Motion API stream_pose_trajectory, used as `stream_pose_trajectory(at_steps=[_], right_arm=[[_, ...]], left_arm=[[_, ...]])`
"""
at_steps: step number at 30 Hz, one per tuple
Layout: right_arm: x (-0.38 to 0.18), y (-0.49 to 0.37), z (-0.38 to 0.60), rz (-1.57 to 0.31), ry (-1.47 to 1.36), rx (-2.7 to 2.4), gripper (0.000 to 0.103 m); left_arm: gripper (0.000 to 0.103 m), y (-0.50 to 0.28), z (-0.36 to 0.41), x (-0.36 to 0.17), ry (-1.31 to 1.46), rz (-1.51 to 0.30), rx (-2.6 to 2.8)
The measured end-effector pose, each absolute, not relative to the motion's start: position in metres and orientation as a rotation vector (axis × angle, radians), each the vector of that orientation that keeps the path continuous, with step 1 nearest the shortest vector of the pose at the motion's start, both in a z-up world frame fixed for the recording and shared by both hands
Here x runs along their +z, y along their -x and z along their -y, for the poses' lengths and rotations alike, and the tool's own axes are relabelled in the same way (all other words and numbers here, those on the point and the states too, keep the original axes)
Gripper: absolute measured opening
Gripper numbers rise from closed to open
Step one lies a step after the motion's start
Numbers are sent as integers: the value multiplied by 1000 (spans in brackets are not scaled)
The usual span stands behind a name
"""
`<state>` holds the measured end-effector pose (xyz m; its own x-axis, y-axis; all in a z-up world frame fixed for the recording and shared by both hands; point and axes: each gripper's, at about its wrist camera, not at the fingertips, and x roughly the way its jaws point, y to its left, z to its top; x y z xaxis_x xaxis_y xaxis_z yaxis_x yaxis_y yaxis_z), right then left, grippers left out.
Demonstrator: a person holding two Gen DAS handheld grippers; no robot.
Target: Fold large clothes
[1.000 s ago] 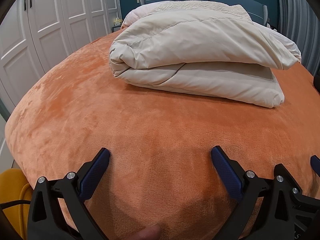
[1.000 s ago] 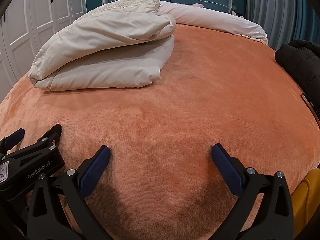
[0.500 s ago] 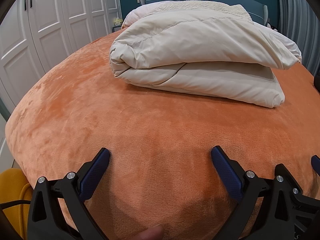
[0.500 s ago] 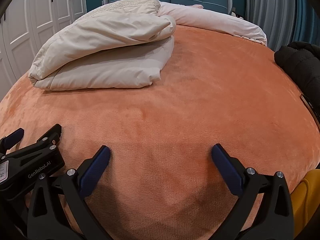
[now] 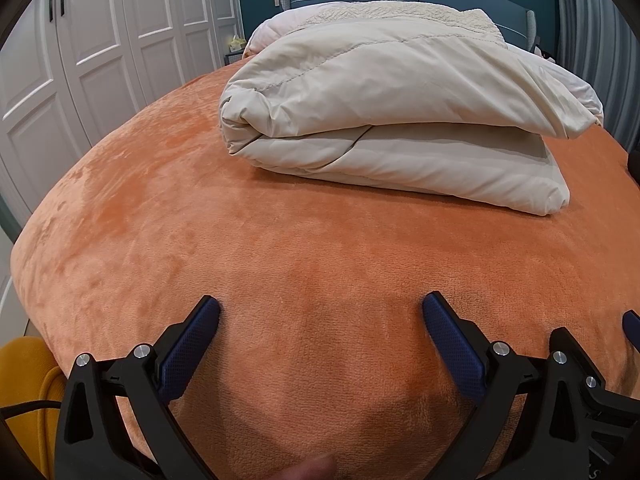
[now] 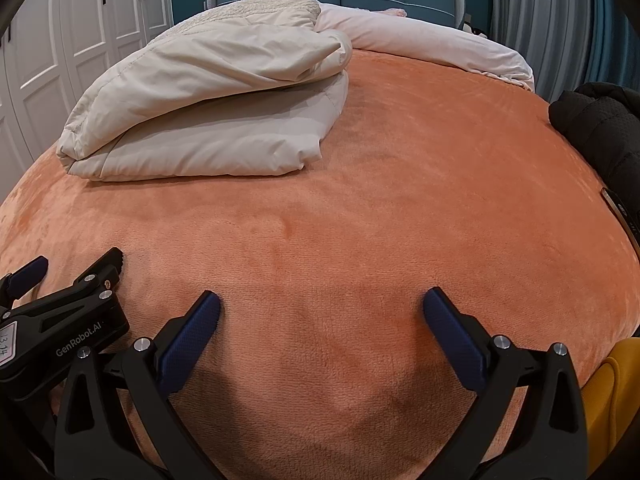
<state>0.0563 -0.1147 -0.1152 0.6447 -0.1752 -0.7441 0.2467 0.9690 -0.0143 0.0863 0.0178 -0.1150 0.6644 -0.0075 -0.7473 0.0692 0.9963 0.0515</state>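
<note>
The big cream puffy coat [image 5: 384, 112] lies folded near the bed's [image 5: 160, 220] far edge; both claws [image 5: 320, 320] [image 6: 320, 312] gape wide, empty.

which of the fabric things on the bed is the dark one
The black jacket bunched at the bed's right edge, seen from the right wrist. The folded cream garment and the pale pink bedding near the headboard are both light.

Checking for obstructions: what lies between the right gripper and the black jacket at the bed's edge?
Only bare orange blanket separates the open right gripper from the black jacket, as the right wrist view shows.
</note>
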Motion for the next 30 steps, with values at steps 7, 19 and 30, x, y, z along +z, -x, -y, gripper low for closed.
stream_pose_trajectory(at_steps=[7, 19, 30], right_arm=[[-115, -56, 115, -836, -91, -241, 98], [-115, -56, 114, -836, -92, -241, 98], [-99, -55, 100, -819, -80, -234, 98]], left_arm=[[98, -86, -18, -115, -78, -843, -43], [98, -86, -17, -116, -78, -841, -43], [97, -86, -33, -102, -32, -846, 8]])
